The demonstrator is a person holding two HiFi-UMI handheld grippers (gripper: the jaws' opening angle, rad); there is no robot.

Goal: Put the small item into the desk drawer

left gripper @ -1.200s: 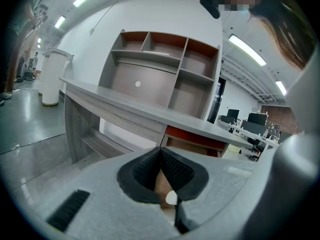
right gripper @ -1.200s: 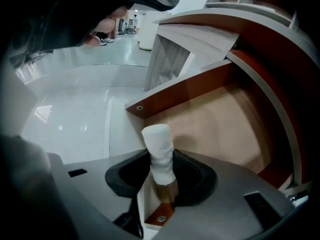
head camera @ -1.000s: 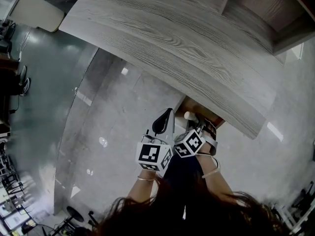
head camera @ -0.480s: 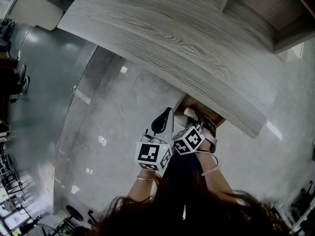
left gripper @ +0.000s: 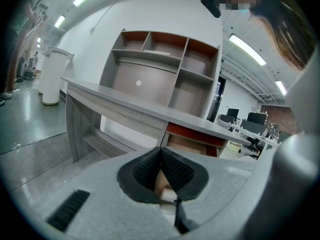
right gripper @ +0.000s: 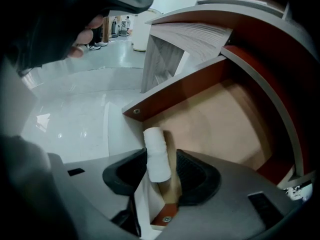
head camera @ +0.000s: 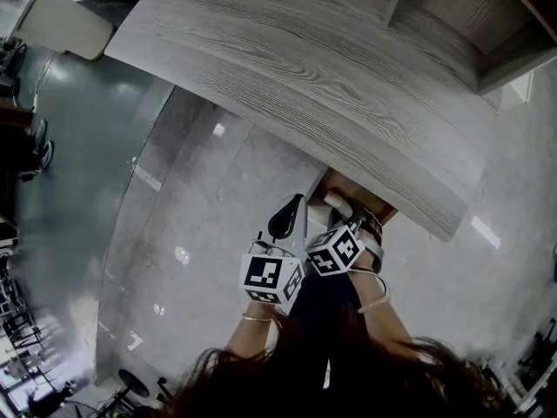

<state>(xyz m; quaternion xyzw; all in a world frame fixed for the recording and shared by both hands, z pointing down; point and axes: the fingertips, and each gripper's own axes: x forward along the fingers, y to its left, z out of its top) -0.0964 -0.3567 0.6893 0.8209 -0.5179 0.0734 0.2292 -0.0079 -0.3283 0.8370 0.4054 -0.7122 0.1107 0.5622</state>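
The drawer (right gripper: 220, 119) stands pulled out from under the bench (head camera: 305, 77), its pale floor bare and its front edged in red-brown. The right claw (right gripper: 161, 160) hangs over the drawer's near corner, pointing steeply down into it. Its jaws are spread and have just been opening, with the roll (right gripper: 156, 151) between them. The roll is a short white cylinder, nearly upright with a slight lean. It lies close against the left pad (right gripper: 131, 170), while a clear gap shows between it and the right pad (right gripper: 192, 171). It sits right at the drawer's side wall, by the screw-fixed corner. Whether its lower end rests on the drawer cannot be told.

The left claw (left gripper: 161, 156) is just left of the drawer, aimed a little below level toward it. Its jaws are pressed together with nothing pinched. Through the notch under the meeting pads a bit of the drawer's floor and a white scrap of the roll show.

In the head view both marker cubes sit side by side just in front of the drawer, above the glossy floor (head camera: 200, 233). Beyond the drawer, on the bench, stands a shelf unit (left gripper: 165, 69) with open compartments
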